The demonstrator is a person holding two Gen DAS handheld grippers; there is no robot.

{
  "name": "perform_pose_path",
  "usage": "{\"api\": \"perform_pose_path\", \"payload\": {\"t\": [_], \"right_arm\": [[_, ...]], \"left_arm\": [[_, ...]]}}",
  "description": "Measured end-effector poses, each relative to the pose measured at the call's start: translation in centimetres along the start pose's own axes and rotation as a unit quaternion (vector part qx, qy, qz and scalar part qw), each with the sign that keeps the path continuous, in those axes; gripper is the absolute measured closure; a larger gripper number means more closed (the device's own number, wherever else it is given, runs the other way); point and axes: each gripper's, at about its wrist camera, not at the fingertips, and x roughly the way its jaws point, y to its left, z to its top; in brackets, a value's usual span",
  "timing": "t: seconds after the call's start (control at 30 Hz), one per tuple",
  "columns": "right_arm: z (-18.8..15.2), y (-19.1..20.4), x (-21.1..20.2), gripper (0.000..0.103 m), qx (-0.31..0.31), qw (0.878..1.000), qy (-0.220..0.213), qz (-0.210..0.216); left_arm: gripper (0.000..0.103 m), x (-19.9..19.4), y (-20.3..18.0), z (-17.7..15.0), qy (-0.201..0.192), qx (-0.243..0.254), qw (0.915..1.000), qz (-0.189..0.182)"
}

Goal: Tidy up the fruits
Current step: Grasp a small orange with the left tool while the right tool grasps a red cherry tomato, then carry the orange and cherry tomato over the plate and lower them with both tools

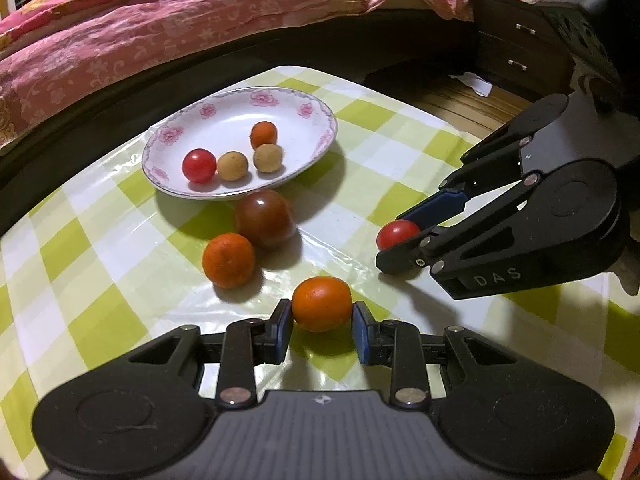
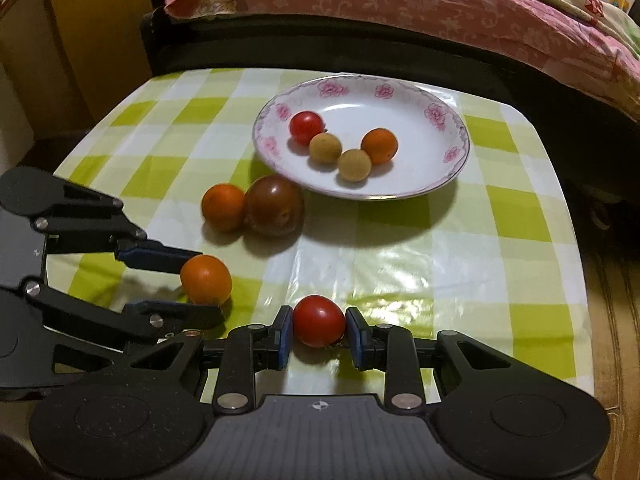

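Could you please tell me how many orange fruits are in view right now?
3: one orange fruit lies in the plate, one sits on the tablecloth touching the dark tomato, and one is clamped in the left gripper. None seems hidden.

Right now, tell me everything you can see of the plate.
The plate is a shallow round dish, glossy white like glazed ceramic, with pink flower prints and a thin dark line around its rim. It sits flat on the green-and-white checked tablecloth, at the far side near the bed. Inside lie four small fruits: a red tomato, two tan round fruits touching each other, and a small orange one. Neither gripper touches it.
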Motion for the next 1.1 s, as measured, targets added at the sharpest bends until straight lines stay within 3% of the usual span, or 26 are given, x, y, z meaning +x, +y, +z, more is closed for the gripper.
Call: {"api": "perform_pose_path", "payload": {"t": [0.23, 1.1], "right_arm": [[-1.0, 0.6, -0.5, 0.078, -0.003, 1.000, 0.012, -0.010], [-1.2, 0.8, -0.4, 0.079, -0.016, 1.000, -0.007, -0.013]], "left_arm": [[0.064, 0.3, -0.1, -0.2, 0.004, 0.005, 1.0000, 0.002], [0.064, 0.6, 0.0, 0.3, -0.004, 0.006, 1.0000, 0.001]]}}
